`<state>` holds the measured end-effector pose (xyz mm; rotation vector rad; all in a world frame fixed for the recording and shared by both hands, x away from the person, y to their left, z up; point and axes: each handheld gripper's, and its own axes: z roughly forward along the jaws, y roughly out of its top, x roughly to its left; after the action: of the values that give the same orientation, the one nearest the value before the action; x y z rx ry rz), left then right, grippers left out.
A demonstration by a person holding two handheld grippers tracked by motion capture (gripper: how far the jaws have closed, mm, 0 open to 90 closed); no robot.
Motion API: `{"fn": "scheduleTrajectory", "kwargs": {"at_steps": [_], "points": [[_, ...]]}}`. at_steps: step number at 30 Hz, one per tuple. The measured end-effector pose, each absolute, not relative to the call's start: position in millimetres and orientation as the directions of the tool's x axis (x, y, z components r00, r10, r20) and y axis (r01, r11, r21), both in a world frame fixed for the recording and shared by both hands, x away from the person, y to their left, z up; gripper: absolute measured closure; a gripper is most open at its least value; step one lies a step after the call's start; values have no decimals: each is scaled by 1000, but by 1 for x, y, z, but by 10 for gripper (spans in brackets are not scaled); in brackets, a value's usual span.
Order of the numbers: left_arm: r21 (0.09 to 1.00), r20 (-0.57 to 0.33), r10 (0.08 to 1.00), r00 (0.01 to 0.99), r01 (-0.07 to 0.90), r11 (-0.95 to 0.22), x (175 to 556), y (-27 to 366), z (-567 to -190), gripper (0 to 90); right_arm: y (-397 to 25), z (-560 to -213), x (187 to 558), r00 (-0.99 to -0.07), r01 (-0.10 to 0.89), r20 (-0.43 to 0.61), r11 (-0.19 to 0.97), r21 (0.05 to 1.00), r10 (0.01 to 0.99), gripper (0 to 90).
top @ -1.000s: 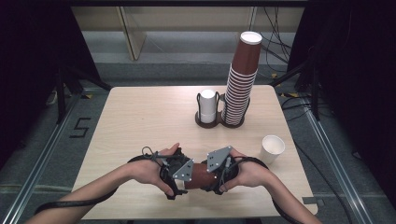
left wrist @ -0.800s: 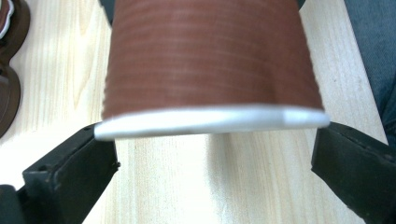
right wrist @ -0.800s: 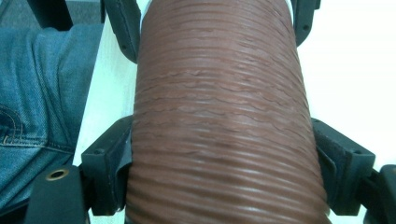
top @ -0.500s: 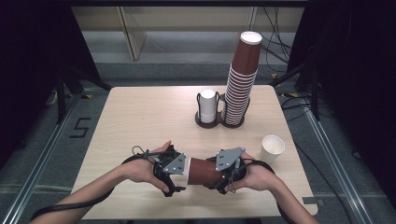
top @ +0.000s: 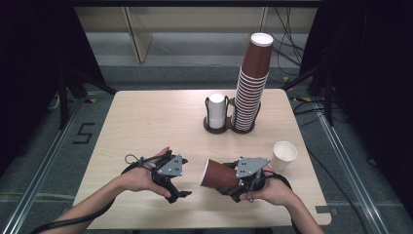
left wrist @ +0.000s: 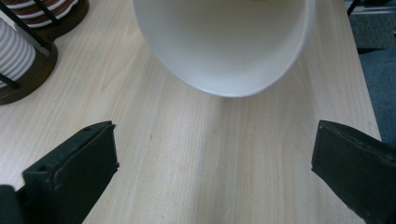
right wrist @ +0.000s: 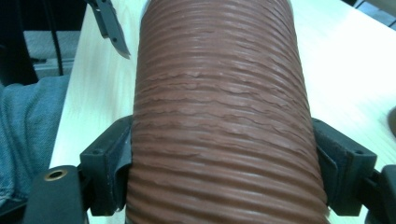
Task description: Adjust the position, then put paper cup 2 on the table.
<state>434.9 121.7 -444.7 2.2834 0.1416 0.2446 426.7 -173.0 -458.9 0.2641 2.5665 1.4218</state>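
The cup [right wrist: 224, 112] is brown paper with a rough, ribbed, matt wall and a smooth white inside. The bench [top: 146, 122] is pale matt wood grain. The jaws are matt black plastic.

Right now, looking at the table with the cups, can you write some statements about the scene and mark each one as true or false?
1. The right claw grips a brown ribbed paper cup lying on its side. True.
2. The left claw is shut on the same cup. False: it is open and holds nothing.
3. A white paper cup stands upright on the table, to the right of the right claw. True.
4. The tall stack of brown cups lies flat on the table. False: it stands upright in a dark holder.
5. The short stack of white cups stands beside the tall brown stack. True.
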Motion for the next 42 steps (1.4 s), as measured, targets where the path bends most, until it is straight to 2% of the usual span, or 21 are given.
{"fn": "scheduleTrajectory", "kwargs": {"at_steps": [7,18,24,34,42], "points": [[800,150,222,963,13,-600,437,124,-439,4,-184,-463,425,-943,87,-74,457,885,324,199],[805,150,205,967,1,-594,440,122,-428,6,-199,-464,419,-929,101,-75,443,891,362,199],[795,163,190,968,-15,-607,432,123,-425,6,-196,-461,418,-928,88,-84,432,897,363,198],[814,91,158,983,18,-581,438,119,-427,14,-192,-466,417,-939,106,-58,442,891,340,197],[853,56,135,989,23,-521,438,106,-424,2,-183,-462,412,-947,64,-83,436,898,310,197]]}}
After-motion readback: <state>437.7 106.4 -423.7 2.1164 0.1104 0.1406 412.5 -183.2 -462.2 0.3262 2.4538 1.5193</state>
